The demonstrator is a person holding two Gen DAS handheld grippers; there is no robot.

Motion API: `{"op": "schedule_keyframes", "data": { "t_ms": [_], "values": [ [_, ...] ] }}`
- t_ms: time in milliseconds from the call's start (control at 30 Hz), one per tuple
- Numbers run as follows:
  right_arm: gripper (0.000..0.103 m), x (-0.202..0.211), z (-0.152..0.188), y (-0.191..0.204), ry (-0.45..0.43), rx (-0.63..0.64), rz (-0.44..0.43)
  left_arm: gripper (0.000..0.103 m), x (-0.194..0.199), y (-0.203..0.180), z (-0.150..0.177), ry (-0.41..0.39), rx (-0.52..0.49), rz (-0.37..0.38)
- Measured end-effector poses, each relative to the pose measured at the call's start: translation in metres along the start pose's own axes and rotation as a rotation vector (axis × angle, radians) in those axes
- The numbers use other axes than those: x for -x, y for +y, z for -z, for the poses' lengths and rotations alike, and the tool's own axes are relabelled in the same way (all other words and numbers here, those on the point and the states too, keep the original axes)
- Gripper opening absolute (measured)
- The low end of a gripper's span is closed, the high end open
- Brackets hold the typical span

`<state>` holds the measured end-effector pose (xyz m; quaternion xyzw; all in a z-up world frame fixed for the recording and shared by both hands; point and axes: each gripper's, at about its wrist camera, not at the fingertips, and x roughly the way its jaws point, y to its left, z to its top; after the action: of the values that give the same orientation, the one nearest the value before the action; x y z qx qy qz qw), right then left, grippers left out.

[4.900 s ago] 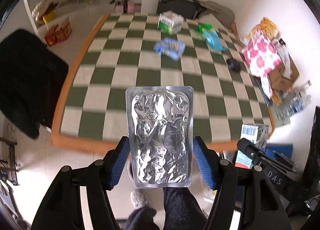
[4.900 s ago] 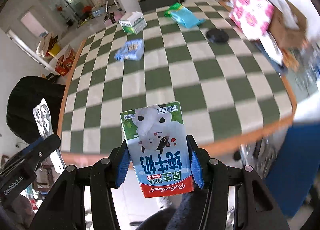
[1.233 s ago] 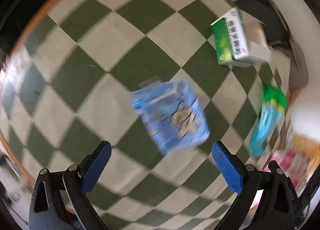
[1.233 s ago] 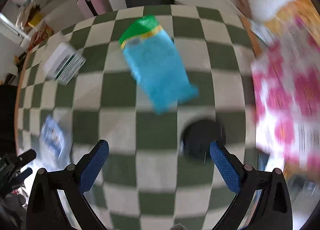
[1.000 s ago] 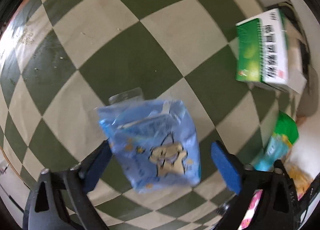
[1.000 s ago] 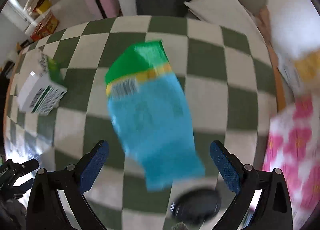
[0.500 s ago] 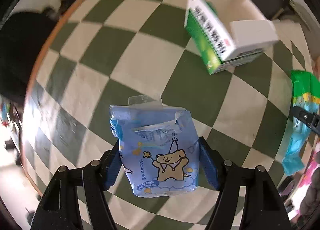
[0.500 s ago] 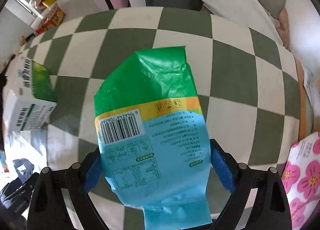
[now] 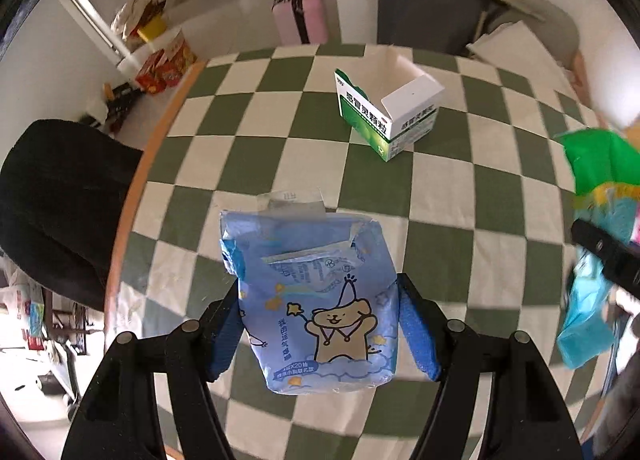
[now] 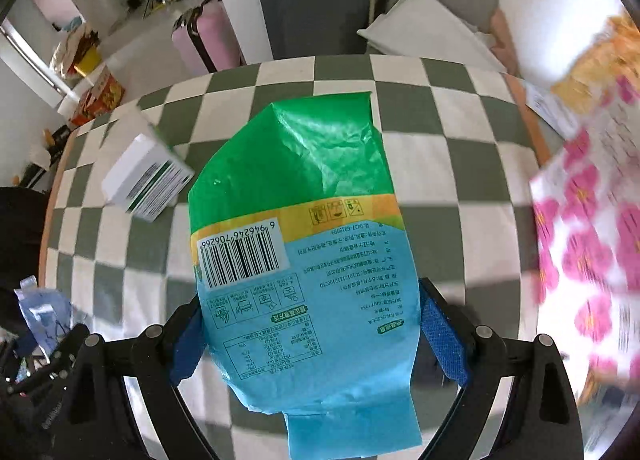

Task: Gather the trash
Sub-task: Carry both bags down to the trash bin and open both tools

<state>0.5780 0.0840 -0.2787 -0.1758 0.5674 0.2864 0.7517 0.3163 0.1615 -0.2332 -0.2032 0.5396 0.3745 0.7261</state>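
Blue tissue pack (image 9: 320, 312) between left gripper (image 9: 320, 330) pads

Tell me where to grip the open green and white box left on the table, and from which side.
Grip the box across its two long printed sides, coming from above. It lies tilted on the checked table, open end with raised flaps at the top, so the walls there may crush; clamp nearer the closed end. Both claws are full now.
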Motion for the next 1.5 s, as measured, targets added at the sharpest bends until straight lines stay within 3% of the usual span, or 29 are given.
{"op": "schedule_keyframes", "data": {
  "t_ms": [233,467,667,800,933,1033,1133,1333,1500],
  "values": [
    [0.094,0.074,0.107,0.034,-0.054,-0.042,-0.005,0.067,0.051,0.042,0.064,-0.109,-0.047,0.080],
    [0.094,0.162,0.244,0.073,-0.140,-0.115,-0.005,0.067,0.106,0.101,0.164,-0.195,-0.116,0.152],
    [0.094,0.202,0.361,0.098,-0.144,-0.205,-0.065,0.067,0.114,0.142,0.241,-0.145,-0.142,0.185],
    [0.094,0.195,0.441,0.112,-0.031,-0.209,-0.135,0.067,0.094,0.168,0.300,-0.015,-0.126,0.217],
    [0.094,0.167,0.513,0.116,0.099,-0.199,-0.163,0.067,0.049,0.176,0.349,0.137,-0.111,0.235],
    [0.094,0.119,0.565,0.116,0.234,-0.204,-0.206,0.068,-0.003,0.172,0.380,0.262,-0.084,0.255],
    [0.094,0.059,0.603,0.115,0.326,-0.197,-0.216,0.067,-0.073,0.162,0.407,0.394,-0.003,0.323],
    [0.094,-0.086,0.644,0.093,0.398,-0.250,-0.221,0.068,-0.204,0.126,0.432,0.478,0.020,0.343],
    [0.094,-0.198,0.653,0.087,0.422,-0.248,-0.241,0.072,-0.315,0.106,0.447,0.523,0.072,0.393]
  ]
}}
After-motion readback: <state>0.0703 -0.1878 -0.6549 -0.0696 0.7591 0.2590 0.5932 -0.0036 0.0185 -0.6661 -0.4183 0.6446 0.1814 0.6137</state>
